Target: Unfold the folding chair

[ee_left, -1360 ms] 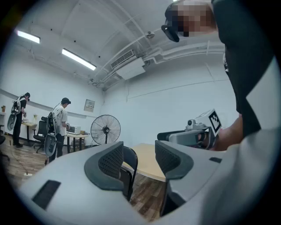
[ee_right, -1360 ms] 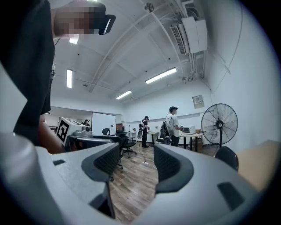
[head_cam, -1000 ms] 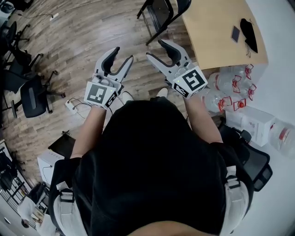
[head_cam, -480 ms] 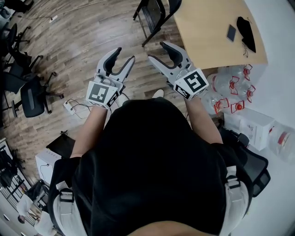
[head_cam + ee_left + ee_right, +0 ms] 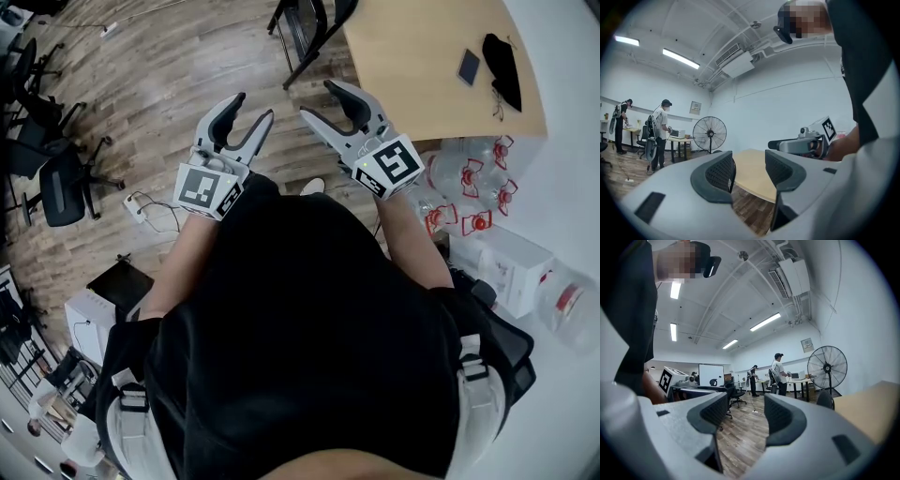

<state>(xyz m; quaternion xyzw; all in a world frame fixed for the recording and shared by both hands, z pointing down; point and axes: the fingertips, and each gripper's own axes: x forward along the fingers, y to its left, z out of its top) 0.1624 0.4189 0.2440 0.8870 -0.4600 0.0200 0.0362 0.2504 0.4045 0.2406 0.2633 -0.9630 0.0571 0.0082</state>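
My left gripper (image 5: 251, 108) is level in front of me, jaws released with nothing between them; through the gap the left gripper view shows only wood-plank floor (image 5: 159, 84) and tabletop. The black metal folding chair (image 5: 305, 28) stands at the far edge of the head view, apparently folded, just beside the corner of the light wooden table (image 5: 412, 66) and well apart from both grippers. My right gripper (image 5: 319, 100) is just beside the left one, also released and empty.

I judge this to be the approach. To do it well I'd bring the 2 grippers in level, 1 to the backrest frame and 1 to the seat's front edge. I'd keep the jaws wide until a tube sits fully between the pads, staying clear of the table's corner.
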